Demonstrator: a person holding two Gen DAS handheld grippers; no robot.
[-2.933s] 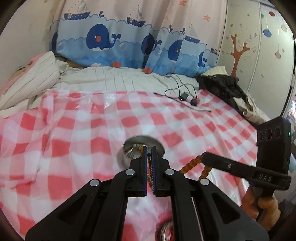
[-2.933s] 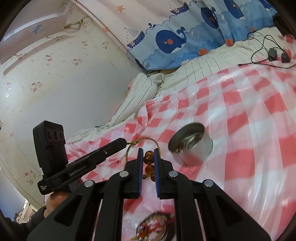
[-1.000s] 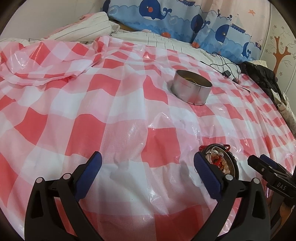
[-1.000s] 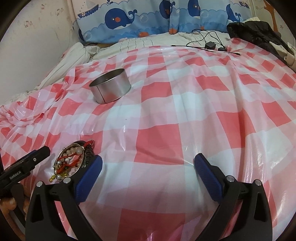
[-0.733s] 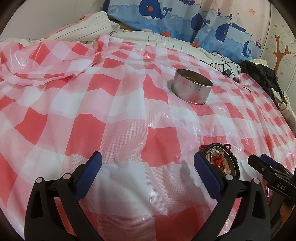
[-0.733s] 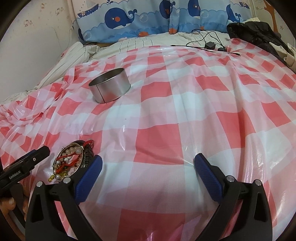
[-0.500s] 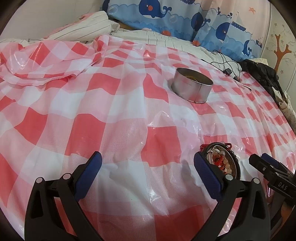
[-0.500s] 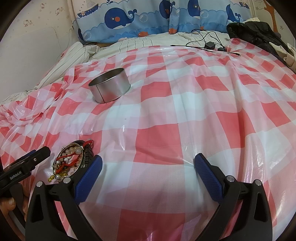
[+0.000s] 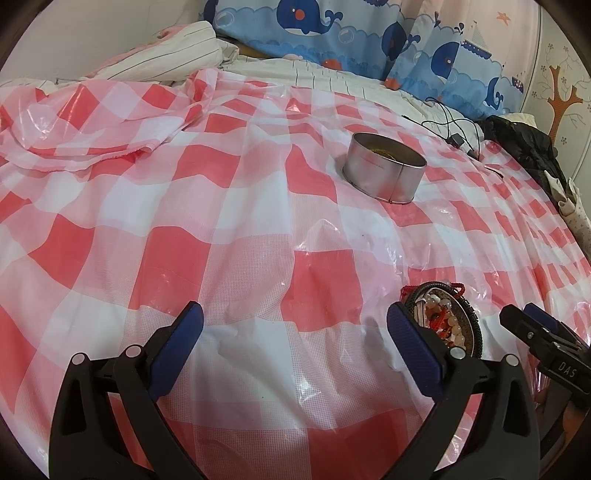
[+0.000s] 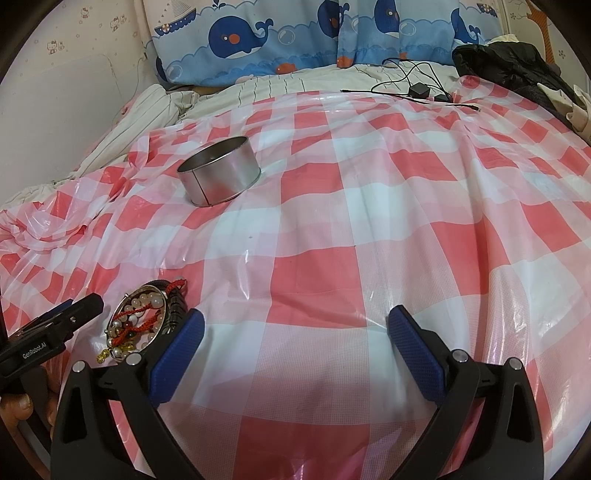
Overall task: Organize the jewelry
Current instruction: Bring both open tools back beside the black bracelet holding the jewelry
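Bed draped with a red-and-white checked plastic sheet [image 9: 229,206]. A round metal tin [image 9: 384,173] stands at 1 o'clock in the left view, with something gold inside. A shallow dish of beaded bracelets [image 10: 144,321] lies between the tools. Left tool [image 9: 295,347] and right tool [image 10: 295,339] both gape wide, empty. Judged step: between picks; next, close on one strand in the dish and carry it to the tin.

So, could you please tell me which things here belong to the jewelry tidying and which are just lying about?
Part of the job:
- round metal tin
- small dish of beaded jewelry
- left hand-held gripper, open
- right hand-held gripper, open

Just lying about:
- black charger cables
- black jacket
- whale-print curtain
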